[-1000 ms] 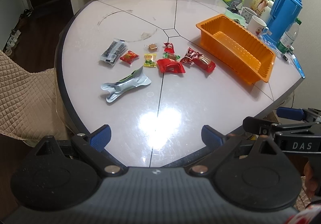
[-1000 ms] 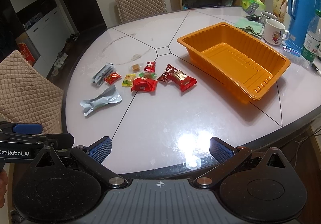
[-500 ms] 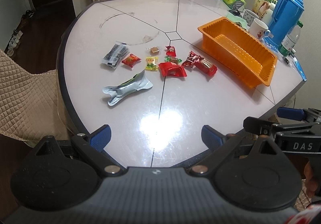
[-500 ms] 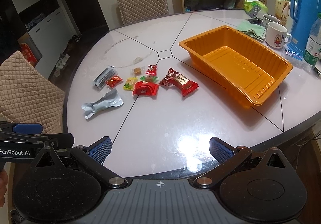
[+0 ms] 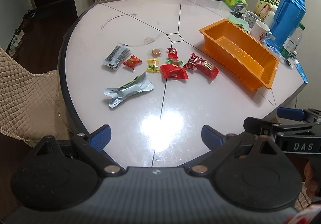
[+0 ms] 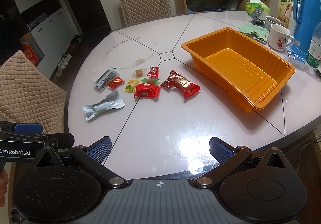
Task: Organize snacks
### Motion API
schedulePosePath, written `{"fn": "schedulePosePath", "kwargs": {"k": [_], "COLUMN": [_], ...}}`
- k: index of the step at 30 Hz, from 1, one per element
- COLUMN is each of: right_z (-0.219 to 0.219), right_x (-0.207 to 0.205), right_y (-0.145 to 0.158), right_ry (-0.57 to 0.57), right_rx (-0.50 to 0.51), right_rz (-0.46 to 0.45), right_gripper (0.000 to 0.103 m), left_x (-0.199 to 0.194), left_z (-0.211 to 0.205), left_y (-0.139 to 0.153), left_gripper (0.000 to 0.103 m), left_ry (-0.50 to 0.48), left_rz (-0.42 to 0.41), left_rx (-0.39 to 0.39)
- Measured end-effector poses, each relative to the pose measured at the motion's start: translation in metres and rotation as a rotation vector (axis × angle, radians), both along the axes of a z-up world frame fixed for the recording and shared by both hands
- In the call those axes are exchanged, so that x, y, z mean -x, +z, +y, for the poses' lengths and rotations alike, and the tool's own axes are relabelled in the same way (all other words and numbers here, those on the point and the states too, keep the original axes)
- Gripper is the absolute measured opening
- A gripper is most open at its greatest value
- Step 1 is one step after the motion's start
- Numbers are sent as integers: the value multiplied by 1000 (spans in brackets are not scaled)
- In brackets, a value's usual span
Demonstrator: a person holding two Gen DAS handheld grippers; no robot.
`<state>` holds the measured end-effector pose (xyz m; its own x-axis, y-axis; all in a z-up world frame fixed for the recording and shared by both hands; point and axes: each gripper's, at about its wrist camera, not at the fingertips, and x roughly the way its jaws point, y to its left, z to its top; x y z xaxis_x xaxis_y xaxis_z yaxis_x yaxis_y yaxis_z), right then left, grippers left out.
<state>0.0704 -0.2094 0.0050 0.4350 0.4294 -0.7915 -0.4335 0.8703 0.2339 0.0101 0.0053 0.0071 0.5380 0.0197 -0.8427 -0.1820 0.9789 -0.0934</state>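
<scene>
You held both grippers, left (image 5: pixel 156 135) and right (image 6: pixel 160 149), with fingers released at the counter's (image 6: pixel 180 123) near edge. Wrapped snacks (image 6: pixel 147 90) lay left of the empty orange tray (image 6: pixel 258 103).

Overhead glare on table (image 5: pixel 160 129), fisheye-bent edges

The black left gripper with blue-padded fingers (image 5: pixel 156 137) was spread wide, holding nothing. The matching black right gripper (image 6: pixel 160 148) hung level beside it, equally wide and empty.
</scene>
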Motion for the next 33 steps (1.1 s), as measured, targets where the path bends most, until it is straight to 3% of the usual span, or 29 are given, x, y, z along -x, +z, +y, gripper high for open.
{"fn": "schedulePosePath", "kwargs": {"k": [33], "right_z": [-5], "right_x": [-6], "right_y": [-5], "right_ry": [12], "right_rx": [-8], "right_rz": [12], "right_gripper": [103], "left_x": [-6], "left_z": [-3], "left_y": [-2], "left_gripper": [96], "left_ry": [29], "left_rz": [5], "left_rx": [1]}}
